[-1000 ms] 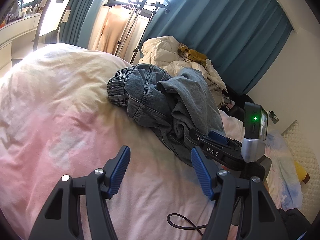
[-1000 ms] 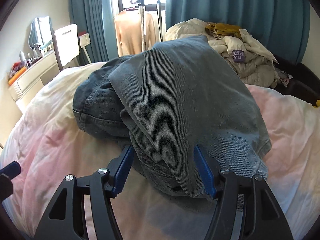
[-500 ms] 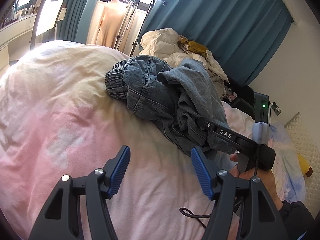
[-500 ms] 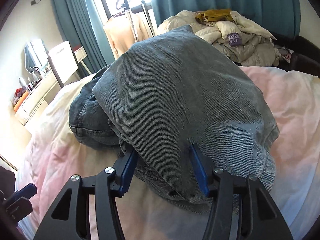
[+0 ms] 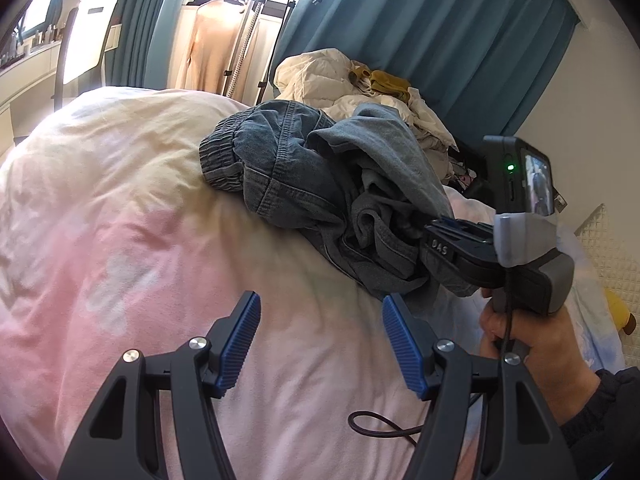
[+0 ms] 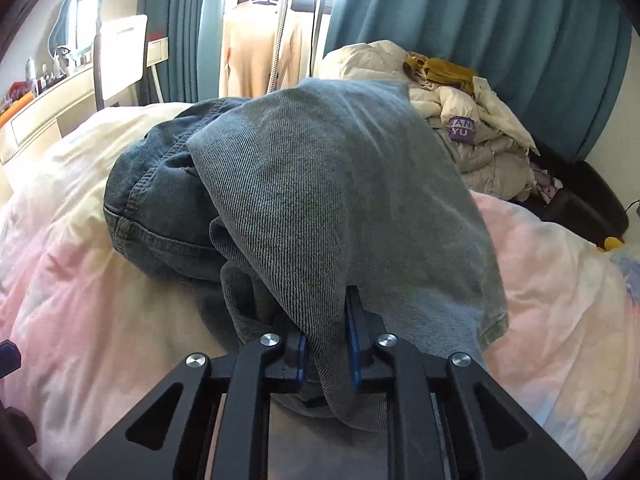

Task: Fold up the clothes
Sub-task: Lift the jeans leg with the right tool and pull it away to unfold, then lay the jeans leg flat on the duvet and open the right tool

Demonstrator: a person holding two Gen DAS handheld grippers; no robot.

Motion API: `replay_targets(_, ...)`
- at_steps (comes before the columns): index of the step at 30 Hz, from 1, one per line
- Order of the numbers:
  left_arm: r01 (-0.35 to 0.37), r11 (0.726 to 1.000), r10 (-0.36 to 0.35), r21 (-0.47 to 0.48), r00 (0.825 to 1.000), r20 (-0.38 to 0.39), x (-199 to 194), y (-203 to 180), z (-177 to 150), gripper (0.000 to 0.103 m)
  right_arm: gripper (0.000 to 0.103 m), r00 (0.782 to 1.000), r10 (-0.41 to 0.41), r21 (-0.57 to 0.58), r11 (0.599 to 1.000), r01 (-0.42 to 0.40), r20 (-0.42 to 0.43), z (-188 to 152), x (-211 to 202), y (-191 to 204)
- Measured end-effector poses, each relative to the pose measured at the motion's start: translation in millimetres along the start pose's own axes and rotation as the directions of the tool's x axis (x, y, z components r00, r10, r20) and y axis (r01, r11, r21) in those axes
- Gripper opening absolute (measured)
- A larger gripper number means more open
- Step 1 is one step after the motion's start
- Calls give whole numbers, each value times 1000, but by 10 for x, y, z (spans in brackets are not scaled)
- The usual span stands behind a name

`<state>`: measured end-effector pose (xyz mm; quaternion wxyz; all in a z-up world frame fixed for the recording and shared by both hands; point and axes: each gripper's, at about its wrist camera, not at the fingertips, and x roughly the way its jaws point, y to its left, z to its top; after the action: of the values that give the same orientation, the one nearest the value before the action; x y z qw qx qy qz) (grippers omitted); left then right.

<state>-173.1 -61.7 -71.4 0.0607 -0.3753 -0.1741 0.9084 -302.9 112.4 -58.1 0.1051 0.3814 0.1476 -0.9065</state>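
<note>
The right gripper (image 6: 326, 350) closes its jaws on a fold of the crumpled blue-grey denim jeans (image 6: 320, 208) heaped on the pink-and-cream quilted duvet (image 5: 120, 220). The left gripper (image 5: 320, 344) hovers agape nearer than the jeans. Spreading the garment flat likely comes next.

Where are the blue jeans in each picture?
Left wrist view: the jeans lie crumpled on the pink duvet, right of centre, with the right gripper reaching in from the right.
Right wrist view: the jeans fill the middle, a fold of them between the closing jaws of the right gripper.
Shared landmark: the mustard cloth on the cream pile behind.
</note>
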Motion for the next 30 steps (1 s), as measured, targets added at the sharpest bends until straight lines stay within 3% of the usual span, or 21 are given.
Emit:
replay_targets(6, -13, 999, 13, 50, 1000, 2, 24, -158, -49, 65, 11, 985, -156, -92, 982, 163, 73, -10, -564, -342)
replay_targets(9, -22, 997, 21, 73, 1000, 12, 20, -232, -68, 65, 11, 964, -245, -129, 958, 257, 106, 18, -727, -615)
replay_targets(12, -34, 995, 31, 98, 999, 25, 13, -293, -78, 65, 11, 929, -342, -170, 916, 364, 144, -4, -908, -832)
replay_targets(19, -55, 989, 50, 134, 998, 39, 57, -375, -116, 65, 11, 809, -550, -239, 773, 587, 208, -47, -1211, -1431)
replay_targets(27, -41, 987, 38, 158, 999, 23, 206, -462, -183, 65, 10, 625, -752, -216, 588, 780, 211, -84, -1333, -2471)
replay_targets(30, -37, 987, 34, 159, 999, 23, 240, -477, -199, 65, 10, 567, -803, -195, 535, 822, 186, -84, -1339, -2902)
